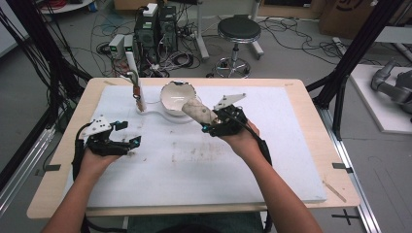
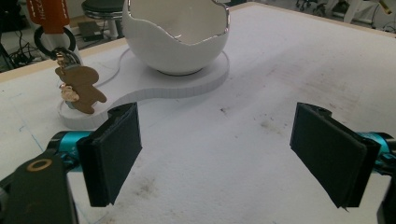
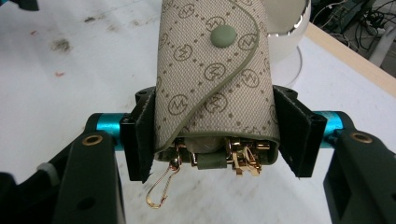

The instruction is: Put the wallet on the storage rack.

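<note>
The right gripper (image 3: 215, 135) is clamped on the key pouch (image 3: 215, 79) just beside the bowl (image 1: 178, 95), so it wants a level carry over the rim, while the left gripper (image 2: 229, 158) sits wide open.

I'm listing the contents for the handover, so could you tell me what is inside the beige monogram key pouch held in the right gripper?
At the open end of the key pouch, gold clips and a thin gold hook show. Anything deeper inside is covered by the fabric.
</note>
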`<state>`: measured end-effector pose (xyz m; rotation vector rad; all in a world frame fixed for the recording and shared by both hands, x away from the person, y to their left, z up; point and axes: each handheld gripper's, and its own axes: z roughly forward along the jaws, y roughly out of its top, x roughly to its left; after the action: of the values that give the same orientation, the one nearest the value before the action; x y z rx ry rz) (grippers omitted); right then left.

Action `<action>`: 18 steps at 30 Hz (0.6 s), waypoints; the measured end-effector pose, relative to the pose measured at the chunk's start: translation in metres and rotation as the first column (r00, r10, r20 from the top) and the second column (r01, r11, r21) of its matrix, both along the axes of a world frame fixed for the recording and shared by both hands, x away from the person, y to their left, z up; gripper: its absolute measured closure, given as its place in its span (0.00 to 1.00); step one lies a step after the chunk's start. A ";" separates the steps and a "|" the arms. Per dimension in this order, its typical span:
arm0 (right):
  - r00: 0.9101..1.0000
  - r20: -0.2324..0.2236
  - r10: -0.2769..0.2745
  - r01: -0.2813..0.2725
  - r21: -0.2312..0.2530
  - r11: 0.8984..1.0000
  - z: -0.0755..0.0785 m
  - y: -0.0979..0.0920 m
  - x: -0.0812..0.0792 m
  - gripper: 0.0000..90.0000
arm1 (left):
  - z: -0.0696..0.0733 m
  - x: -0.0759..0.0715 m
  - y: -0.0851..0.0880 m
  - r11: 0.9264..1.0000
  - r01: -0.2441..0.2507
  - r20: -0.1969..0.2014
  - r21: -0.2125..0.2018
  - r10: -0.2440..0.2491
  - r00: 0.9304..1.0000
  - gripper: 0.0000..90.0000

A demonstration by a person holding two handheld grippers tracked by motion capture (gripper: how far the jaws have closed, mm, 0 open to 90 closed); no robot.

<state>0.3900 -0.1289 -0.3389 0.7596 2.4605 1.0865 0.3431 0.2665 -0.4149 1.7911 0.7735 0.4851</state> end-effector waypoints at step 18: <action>1.000 -0.004 -0.016 0.016 -0.061 0.998 0.023 0.034 0.053 0.42 | 0.001 -0.002 0.004 1.000 -0.010 0.005 0.009 0.010 1.000 0.18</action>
<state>0.4425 -0.0947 -0.3163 0.7626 2.4752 1.0005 0.3412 0.2708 -0.4144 1.7945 0.7781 0.4997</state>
